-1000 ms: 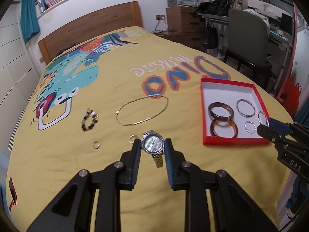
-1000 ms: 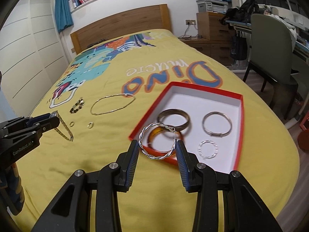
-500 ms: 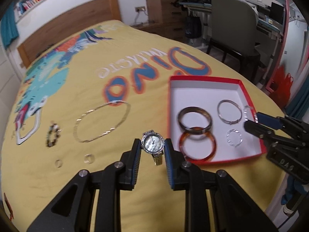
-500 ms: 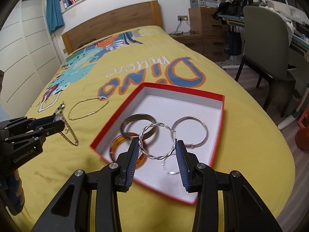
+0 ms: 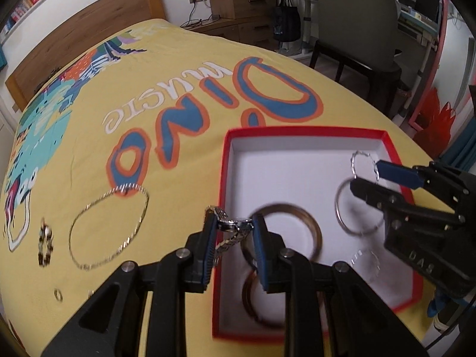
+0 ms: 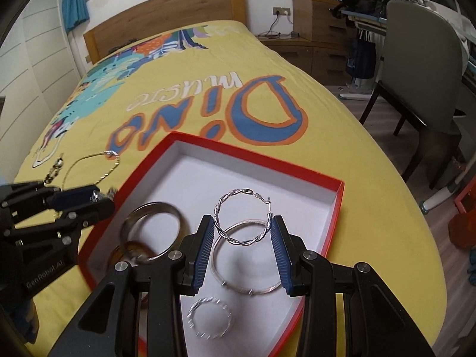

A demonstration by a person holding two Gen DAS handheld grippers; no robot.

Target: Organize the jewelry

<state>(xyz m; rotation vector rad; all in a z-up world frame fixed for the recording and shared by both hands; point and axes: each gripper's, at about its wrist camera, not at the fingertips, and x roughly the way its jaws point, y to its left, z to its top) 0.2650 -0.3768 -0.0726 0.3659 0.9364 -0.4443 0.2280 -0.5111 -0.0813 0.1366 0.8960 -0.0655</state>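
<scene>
My left gripper (image 5: 232, 229) is shut on a silver wristwatch (image 5: 230, 226), held over the left wall of the red box (image 5: 303, 132). My right gripper (image 6: 242, 232) is shut on a twisted silver hoop earring (image 6: 241, 217) above the box's white floor (image 6: 261, 175). In the box lie a dark bangle (image 6: 151, 232), an amber bangle (image 5: 253, 303), a plain silver hoop (image 6: 247, 267) and a small sparkly hoop (image 6: 209, 316). The right gripper also shows in the left wrist view (image 5: 369, 175); the left one shows in the right wrist view (image 6: 98, 199).
On the yellow bedspread (image 5: 178, 68) left of the box lie a thin chain necklace (image 5: 110, 226), a beaded bracelet (image 5: 44, 245) and a small ring (image 5: 58, 295). A grey chair (image 6: 422, 71) and desk stand past the bed's right edge.
Both grippers have moved forward over the box. The watch has tipped so its face no longer points at the camera. The hoop earring is now above the plain silver hoop.
</scene>
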